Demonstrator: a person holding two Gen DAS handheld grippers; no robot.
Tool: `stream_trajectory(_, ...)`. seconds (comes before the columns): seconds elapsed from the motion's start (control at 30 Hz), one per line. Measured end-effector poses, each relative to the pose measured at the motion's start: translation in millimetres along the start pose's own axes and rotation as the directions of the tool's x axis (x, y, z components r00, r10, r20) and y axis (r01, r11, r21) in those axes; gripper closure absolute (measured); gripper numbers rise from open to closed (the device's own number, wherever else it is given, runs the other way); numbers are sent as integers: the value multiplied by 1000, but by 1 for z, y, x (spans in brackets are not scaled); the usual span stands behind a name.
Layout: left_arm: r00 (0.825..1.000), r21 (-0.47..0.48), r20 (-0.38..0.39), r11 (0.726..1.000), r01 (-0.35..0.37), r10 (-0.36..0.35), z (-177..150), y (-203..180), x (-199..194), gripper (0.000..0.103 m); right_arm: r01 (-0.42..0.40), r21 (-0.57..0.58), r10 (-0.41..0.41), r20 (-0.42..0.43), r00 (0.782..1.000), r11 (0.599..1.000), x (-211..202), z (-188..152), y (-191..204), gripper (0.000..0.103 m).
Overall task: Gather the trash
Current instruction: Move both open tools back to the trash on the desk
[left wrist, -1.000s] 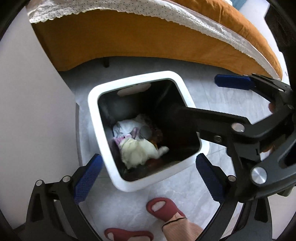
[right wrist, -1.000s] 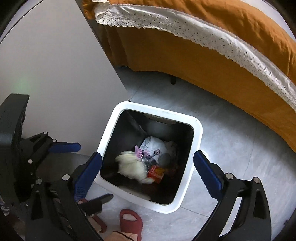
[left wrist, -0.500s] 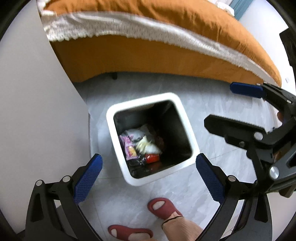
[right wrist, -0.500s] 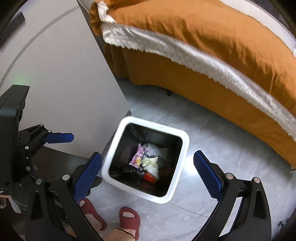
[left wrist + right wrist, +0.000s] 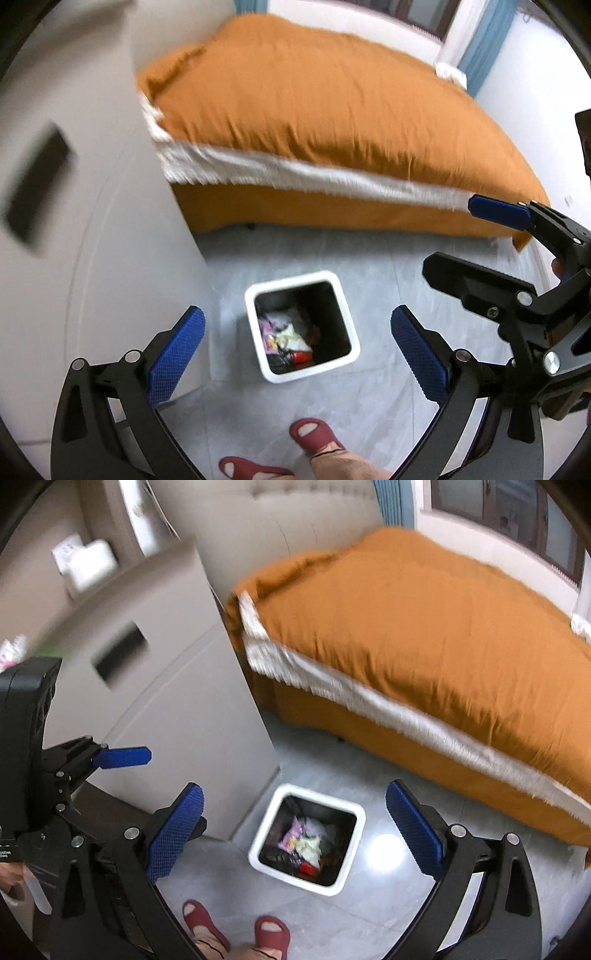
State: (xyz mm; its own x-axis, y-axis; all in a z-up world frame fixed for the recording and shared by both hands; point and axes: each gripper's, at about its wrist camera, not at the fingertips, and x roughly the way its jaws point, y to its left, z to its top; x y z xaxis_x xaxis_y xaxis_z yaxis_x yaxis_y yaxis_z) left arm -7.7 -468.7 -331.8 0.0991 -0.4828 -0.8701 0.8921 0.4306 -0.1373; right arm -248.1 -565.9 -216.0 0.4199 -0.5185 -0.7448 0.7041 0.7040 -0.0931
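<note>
Both hand-held grippers hang high above the floor with nothing between their blue-padded fingers: the left gripper (image 5: 297, 360) and the right gripper (image 5: 295, 832) each stand spread wide, jaws far apart. Compared with a second ago, both have risen well away from the white square trash bin (image 5: 347, 325); it filled much of each view then and now looks small, and far more of the room shows. In the left wrist view the right gripper's black frame and one blue pad sit at the right edge, level with the left one; in the right wrist view the left gripper's pad shows at the left edge.

Nearest, below the grippers, are the person's feet in red open-toe slippers (image 5: 271, 936) on the grey tiled floor (image 5: 388, 904). Just beyond them stands the bin, open-topped with a dark inside, holding crumpled white, pink and red trash (image 5: 304, 843). Its contents look unchanged. The bin stands just beside the corner of a pale grey cabinet (image 5: 177, 716) with a dark recessed handle. Farther off lies a bed with an orange cover and white lace trim (image 5: 443, 638), blurred by motion, then a padded headboard and blue curtains.
</note>
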Motion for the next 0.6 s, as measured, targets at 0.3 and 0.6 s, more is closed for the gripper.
stream_trajectory(0.3, 975, -123, 167, 984, -130, 150, 11, 15, -145, 5, -127, -48, 134, 169, 977, 991, -89, 61, 52, 5)
stream_trajectory(0.6, 869, -316, 252, 885, -341, 425, -16, 83, -268, 5, -313, -277, 381, 242, 892, 908, -130, 114, 157, 5)
